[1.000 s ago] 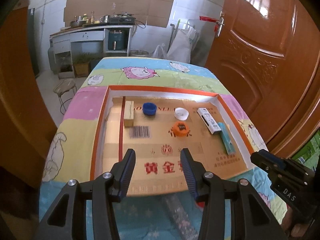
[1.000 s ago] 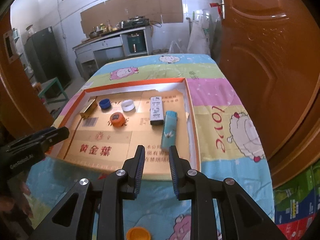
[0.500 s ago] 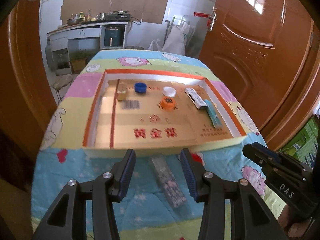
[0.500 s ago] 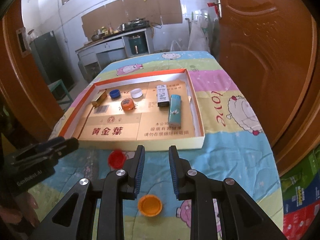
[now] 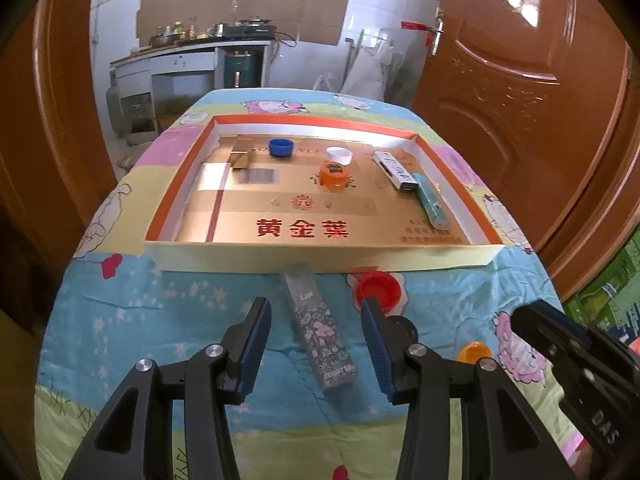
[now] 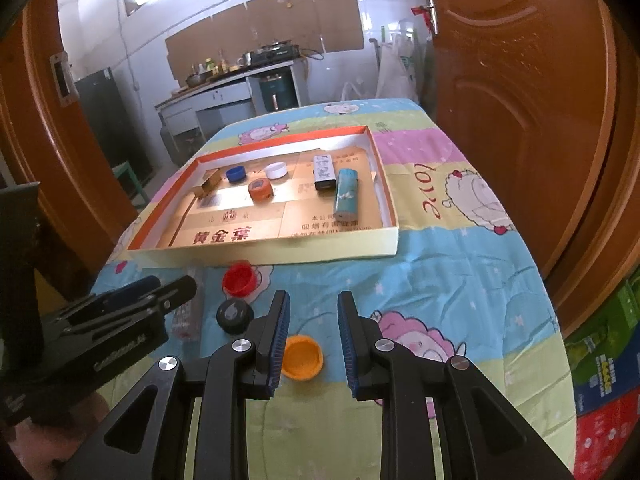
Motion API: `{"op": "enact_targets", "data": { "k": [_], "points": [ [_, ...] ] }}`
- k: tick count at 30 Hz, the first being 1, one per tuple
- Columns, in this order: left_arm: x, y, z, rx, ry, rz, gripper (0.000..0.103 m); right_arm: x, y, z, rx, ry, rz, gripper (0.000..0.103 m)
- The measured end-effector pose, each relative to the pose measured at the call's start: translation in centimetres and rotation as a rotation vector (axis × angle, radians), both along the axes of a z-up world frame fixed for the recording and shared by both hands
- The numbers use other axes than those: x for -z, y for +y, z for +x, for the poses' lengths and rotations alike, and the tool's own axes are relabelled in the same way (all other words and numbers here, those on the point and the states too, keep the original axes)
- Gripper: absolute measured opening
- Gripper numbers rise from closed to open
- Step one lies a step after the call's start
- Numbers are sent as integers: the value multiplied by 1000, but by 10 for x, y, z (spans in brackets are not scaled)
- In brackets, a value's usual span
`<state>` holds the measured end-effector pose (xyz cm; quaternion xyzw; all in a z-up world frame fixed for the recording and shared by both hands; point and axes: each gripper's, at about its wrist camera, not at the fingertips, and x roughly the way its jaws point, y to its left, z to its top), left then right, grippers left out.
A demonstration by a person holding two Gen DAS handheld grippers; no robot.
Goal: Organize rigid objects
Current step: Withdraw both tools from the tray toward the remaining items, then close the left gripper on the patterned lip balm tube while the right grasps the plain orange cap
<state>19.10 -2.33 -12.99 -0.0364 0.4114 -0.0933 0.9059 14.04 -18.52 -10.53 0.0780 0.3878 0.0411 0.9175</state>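
Observation:
A shallow orange-rimmed box tray lies on the quilt-covered table. It holds a blue cap, a white cap, an orange cap, a small gold box, a white box and a teal box. In front of it lie a floral box, a red cap, a black cap and an orange cap. My left gripper is open and empty above the floral box. My right gripper is open and empty above the orange cap.
An orange wooden door stands close on the right of the table. A kitchen counter with pots is at the far wall. Coloured cartons sit on the floor at the right.
Both grippers have drawn back toward the near table edge. The loose floral box and caps in front of the tray have come into view. The right gripper's fingers have spread wider.

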Motion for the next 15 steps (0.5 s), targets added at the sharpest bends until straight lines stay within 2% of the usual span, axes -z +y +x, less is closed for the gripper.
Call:
{"op": "enact_targets", "data": {
  "k": [9,15],
  "points": [
    [18,-2,7,-33,40,-3,47,17,-2,-10,-7,25,26,26],
    [23,0,9,-34,47,11,42,26,2,-9,-17,52,30,35]
  ]
}}
